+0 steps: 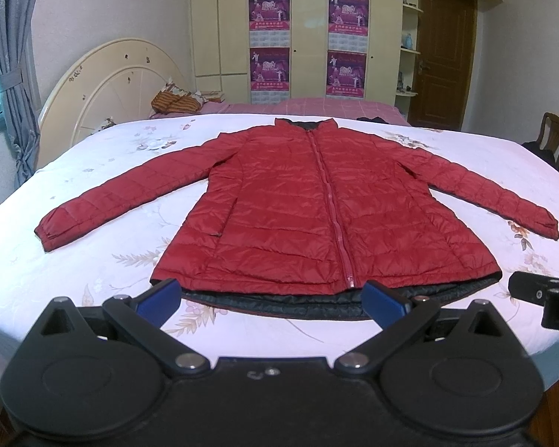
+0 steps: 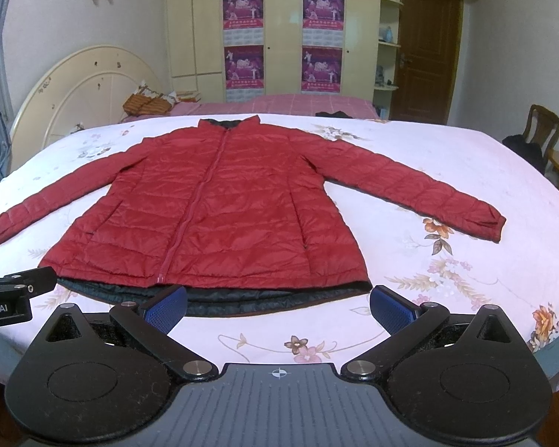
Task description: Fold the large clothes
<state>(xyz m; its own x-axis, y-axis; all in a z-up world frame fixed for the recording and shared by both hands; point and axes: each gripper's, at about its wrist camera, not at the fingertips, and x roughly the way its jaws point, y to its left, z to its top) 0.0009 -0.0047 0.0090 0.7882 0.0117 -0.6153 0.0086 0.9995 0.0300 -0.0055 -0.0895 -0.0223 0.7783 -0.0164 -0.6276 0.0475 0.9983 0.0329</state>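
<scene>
A red quilted jacket [image 1: 298, 201] [image 2: 212, 208] lies flat and zipped on the bed, collar away from me, both sleeves spread outward. Its dark lining [image 1: 279, 300] [image 2: 220, 298] shows below the hem. My left gripper [image 1: 272, 298] hovers open just in front of the hem's middle, nothing between its blue pads [image 1: 160, 296]. My right gripper [image 2: 277, 303] is open too, near the hem's right corner, with blue pads [image 2: 391, 307] empty. The right gripper's body [image 1: 540, 296] shows at the left view's right edge; the left gripper's body [image 2: 11, 294] shows at the right view's left edge.
The bed has a white floral sheet [image 1: 93, 260] [image 2: 466, 260] and a cream headboard [image 1: 108, 82] at left. A pink bed [image 1: 316, 106] with a striped bag [image 1: 175, 102] stands behind. Wardrobes with posters, a brown door [image 1: 443, 59] and a wooden chair [image 1: 551, 138] are beyond.
</scene>
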